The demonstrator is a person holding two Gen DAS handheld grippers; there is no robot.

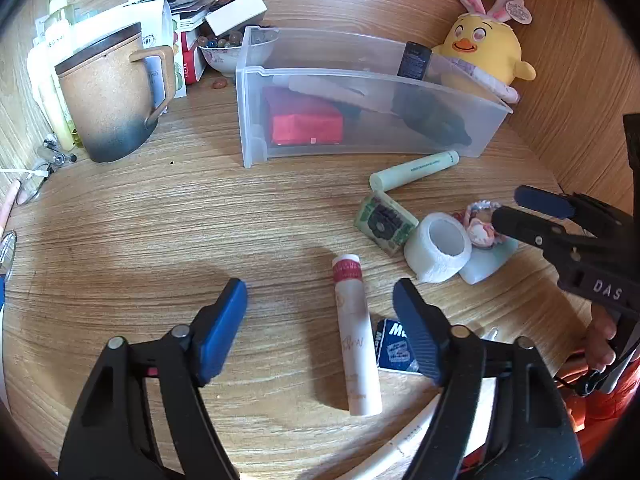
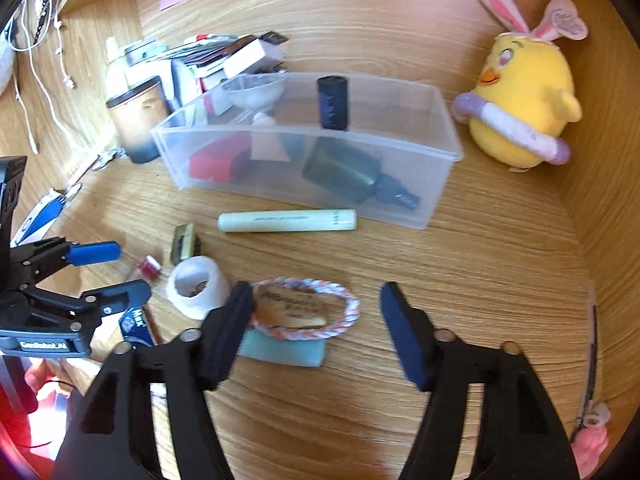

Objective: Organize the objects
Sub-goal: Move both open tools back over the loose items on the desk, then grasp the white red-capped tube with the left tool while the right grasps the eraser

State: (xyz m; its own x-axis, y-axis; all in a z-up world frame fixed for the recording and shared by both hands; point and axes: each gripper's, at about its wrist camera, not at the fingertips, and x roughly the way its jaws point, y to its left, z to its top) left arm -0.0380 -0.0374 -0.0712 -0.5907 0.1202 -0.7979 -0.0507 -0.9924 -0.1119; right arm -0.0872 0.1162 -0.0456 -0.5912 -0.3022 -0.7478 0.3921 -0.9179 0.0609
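Wood-grain counter (image 1: 120, 216) with a wooden wall on the side, pretty cluttered, so figured I'd share where I'm at. Clear plastic bin (image 1: 360, 76) sits at the back with a red box and a dark bottle already in it, plush chick (image 1: 488, 52) next to it.

My left tool (image 1: 320, 320) is parted, straddling the white tube with the red band (image 1: 354, 332), pads not touching it as far as I can see. That tube lies flat, long axis running away from me, red-band end toward the bin, slightly tilted left at the far end. Since the pads sit either side of its width, that lines up fine.

Right tool (image 2: 316, 332) is also parted, hanging over the braided bracelet (image 2: 308, 308), which rests on a teal pad (image 2: 284, 350). Left pad looks just at the bracelet's rim, can't tell if it touches.

Worries: the tube is round, so an off-centre squeeze could roll it into the blue packet (image 1: 394, 346) beside it. The bracelet is floppy, so I might pinch 1 strand or drag the pad along. Also the 2 tools are near each other, and the tape roll (image 2: 196, 284) sits between them.
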